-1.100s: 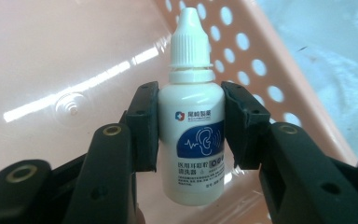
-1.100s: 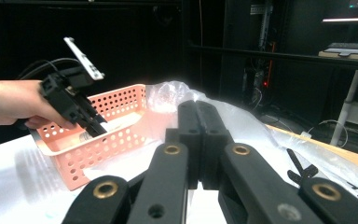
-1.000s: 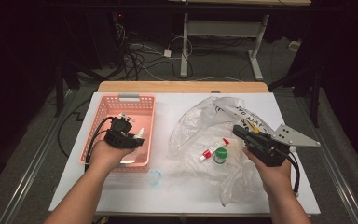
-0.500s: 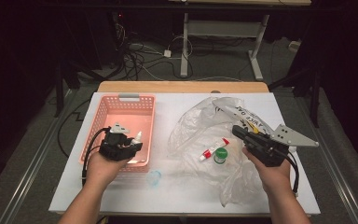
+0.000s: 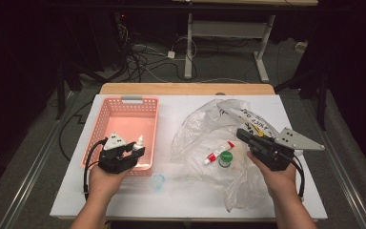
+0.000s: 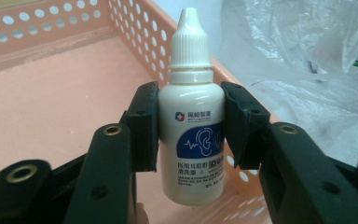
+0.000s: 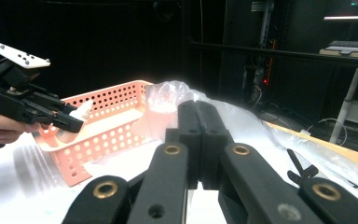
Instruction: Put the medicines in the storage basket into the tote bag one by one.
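A small white dropper bottle (image 6: 191, 116) with a blue ear label stands upright between the pads (image 6: 144, 126) of my left gripper (image 5: 136, 149), which is shut on it. The bottle (image 5: 138, 141) hangs over the near right corner of the pink perforated basket (image 5: 124, 102), close to its right wall (image 6: 242, 79). My right gripper (image 5: 242, 134) rests over the crumpled clear plastic bag (image 5: 195, 133) at the right, its jaws pressed together with nothing between them (image 7: 199, 140). From the right gripper view the left gripper (image 7: 67, 122) shows at the basket (image 7: 121, 100).
On the bag lie a red-and-white tube (image 5: 218, 152) and a round green-capped item (image 5: 225, 159). A small clear cap (image 5: 157, 181) sits on the white table (image 5: 181, 202) in front of the basket. Dark floor with cables and desk legs lies beyond the table's far edge.
My left hand has drawn the bottle towards the person, from over the basket's middle to its near right corner, and a little lower. The right hand has kept still.
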